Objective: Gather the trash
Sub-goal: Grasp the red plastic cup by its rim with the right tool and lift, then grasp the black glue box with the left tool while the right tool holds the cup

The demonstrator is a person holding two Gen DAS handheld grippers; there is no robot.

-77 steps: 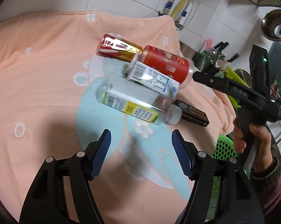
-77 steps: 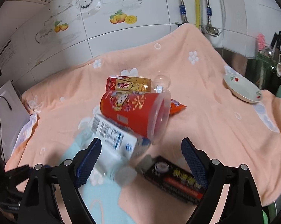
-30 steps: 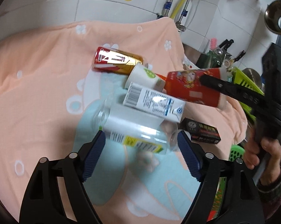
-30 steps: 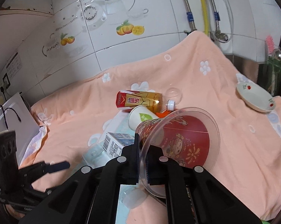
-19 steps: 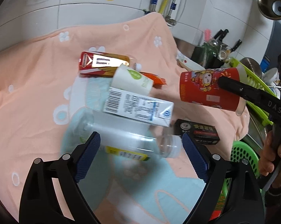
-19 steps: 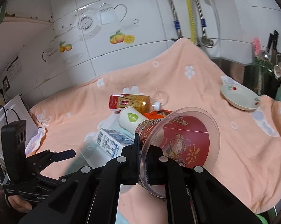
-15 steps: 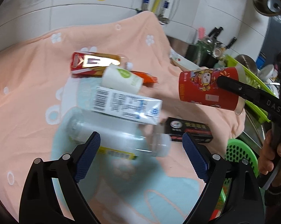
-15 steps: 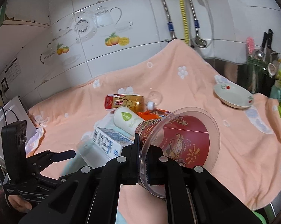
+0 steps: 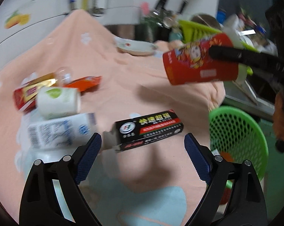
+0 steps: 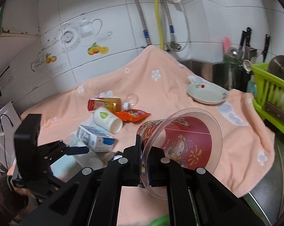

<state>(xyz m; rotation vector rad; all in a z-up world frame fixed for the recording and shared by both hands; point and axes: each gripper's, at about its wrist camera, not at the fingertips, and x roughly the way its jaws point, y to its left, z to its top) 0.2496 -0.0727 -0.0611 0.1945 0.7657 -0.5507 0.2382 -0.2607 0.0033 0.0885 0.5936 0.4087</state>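
The right gripper (image 10: pixel 144 162) is clamped on the clear rim of the red cup (image 10: pixel 181 146), which it holds on its side in the air — above the cloth and, in the left wrist view, up and to the left of the green basket (image 9: pixel 238 141). The left gripper (image 9: pixel 142 150) has its jaws spread wide with nothing between them, hovering just short of the black box (image 9: pixel 149 130).

The peach towel (image 10: pixel 160 86) covers the whole counter and carries everything else. The green basket sits below its right edge. A white plate (image 10: pixel 207 94) lies near the towel's far right side, well apart from the trash heap. In the heap, a milk carton (image 10: pixel 95 139) lies flat — a white paper cup (image 10: pixel 107 120) on its side rests just behind it. Behind that lies a red-labelled bottle (image 10: pixel 106 103), and an orange wrapper (image 10: pixel 132 115) lies beside the paper cup. The black box lies nearest the left gripper, close to the carton.
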